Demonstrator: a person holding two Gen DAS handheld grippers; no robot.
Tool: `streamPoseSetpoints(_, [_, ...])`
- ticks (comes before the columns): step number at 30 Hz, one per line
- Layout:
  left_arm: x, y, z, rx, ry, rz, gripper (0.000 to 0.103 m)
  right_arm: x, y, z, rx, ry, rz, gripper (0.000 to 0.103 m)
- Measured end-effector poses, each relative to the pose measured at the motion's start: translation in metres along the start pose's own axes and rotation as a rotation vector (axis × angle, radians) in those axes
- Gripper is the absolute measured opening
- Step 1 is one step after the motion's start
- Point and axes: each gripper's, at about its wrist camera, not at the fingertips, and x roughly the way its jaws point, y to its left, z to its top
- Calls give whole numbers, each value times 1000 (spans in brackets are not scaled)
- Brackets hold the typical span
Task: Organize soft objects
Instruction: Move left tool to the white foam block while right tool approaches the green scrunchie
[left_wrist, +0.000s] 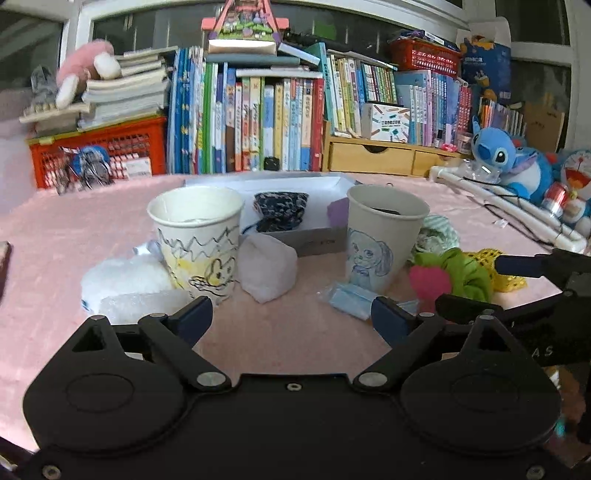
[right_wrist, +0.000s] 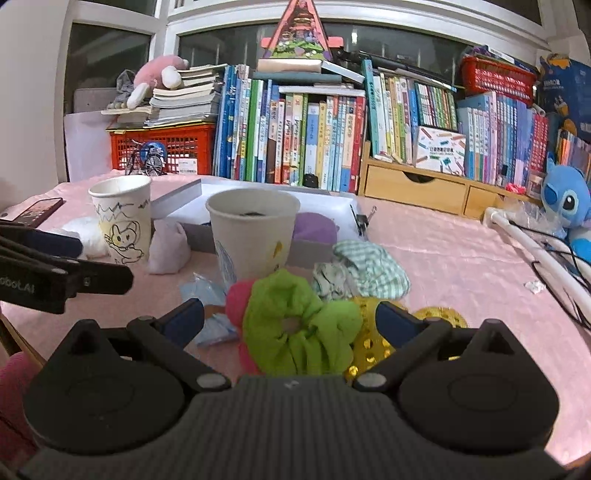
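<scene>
Right gripper (right_wrist: 290, 319): our fingers stand wide, empty, straddling the green scrunchie (right_wrist: 299, 325) on the pink counter (right_wrist: 461, 258). Left gripper (left_wrist: 291, 315) also wide, nothing between. We should sink lower, centre on the bunched fabric, avoid snagging the gold mesh (right_wrist: 369, 339) beside it. Dog-drawn cup (right_wrist: 253, 232) waits just beyond.

Left gripper (right_wrist: 74, 258) body: mirrored lettering, maybe "obotAI"
</scene>
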Motion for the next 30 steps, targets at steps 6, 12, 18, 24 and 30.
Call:
streamPoseSetpoints(6, [-14,-2,-4,40,-61,78,95,2,-4,-5,17,2,-25,103])
streamPoseSetpoints(12, [-26,2,-6,67,-158,213,96,5,-5,-6,17,-2,-46,102])
streamPoseSetpoints(18, [-24,8,-19,111,-200,377,101,6,-7,-7,33,-5,-43,102])
streamPoseSetpoints(24, [-12,21,-30,54,-102,367,101,4,-6,-7,20,-28,-56,102])
streamPoseSetpoints(30, [-6,32,-34,-20,-77,342,100,-1,-3,-6,-15,-71,-79,102])
